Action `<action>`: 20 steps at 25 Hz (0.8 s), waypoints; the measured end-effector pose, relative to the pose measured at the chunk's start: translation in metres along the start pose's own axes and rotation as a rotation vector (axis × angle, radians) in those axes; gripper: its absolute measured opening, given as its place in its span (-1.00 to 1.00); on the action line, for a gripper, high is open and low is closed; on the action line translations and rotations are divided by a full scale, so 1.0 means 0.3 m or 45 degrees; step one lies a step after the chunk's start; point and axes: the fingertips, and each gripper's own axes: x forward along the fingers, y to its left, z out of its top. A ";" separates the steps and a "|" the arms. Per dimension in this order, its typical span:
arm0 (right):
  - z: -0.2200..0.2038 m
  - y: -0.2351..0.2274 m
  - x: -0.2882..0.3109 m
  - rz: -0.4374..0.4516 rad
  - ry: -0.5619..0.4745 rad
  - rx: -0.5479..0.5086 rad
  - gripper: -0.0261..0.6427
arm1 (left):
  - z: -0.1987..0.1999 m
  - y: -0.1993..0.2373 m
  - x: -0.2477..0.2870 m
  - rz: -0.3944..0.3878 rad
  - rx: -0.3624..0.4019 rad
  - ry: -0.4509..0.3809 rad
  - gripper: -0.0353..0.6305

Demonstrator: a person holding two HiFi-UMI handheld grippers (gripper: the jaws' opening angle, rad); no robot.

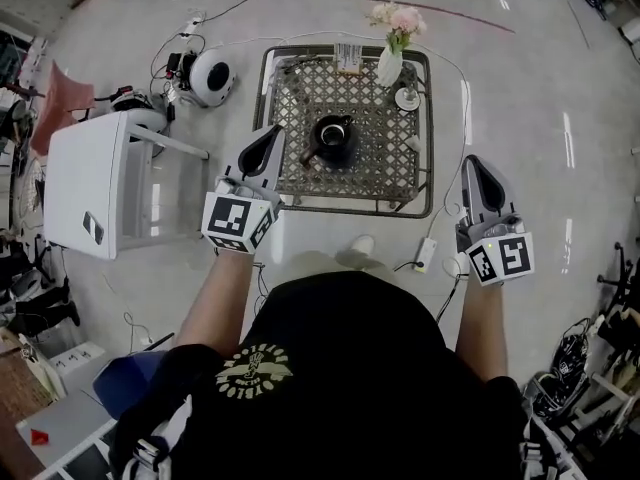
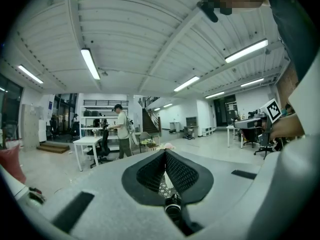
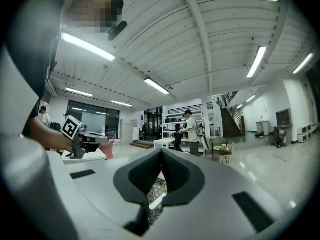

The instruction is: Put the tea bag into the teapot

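Our left tongs have their jaws together with nothing between them, and in the head view the tip lies over the near left corner of the bench. Our right tongs are closed too and empty, held off the bench's right side. The black teapot stands near the middle of the bench, with a vase of pink flowers behind it. We cannot pick out the tea bag.
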 end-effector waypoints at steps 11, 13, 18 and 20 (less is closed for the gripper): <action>0.008 -0.046 0.009 0.034 -0.020 0.017 -0.90 | 0.016 0.009 -0.054 0.085 -0.027 -0.002 -0.90; 0.005 -0.041 0.007 0.037 -0.019 0.017 -0.90 | 0.011 0.008 -0.061 0.091 -0.022 0.000 -0.90; 0.003 -0.039 0.010 0.029 -0.023 0.018 -0.90 | 0.019 0.014 -0.054 0.084 0.001 -0.005 -0.90; 0.002 -0.042 0.014 0.021 -0.023 0.016 -0.90 | 0.023 0.017 -0.043 0.075 0.007 -0.010 -0.90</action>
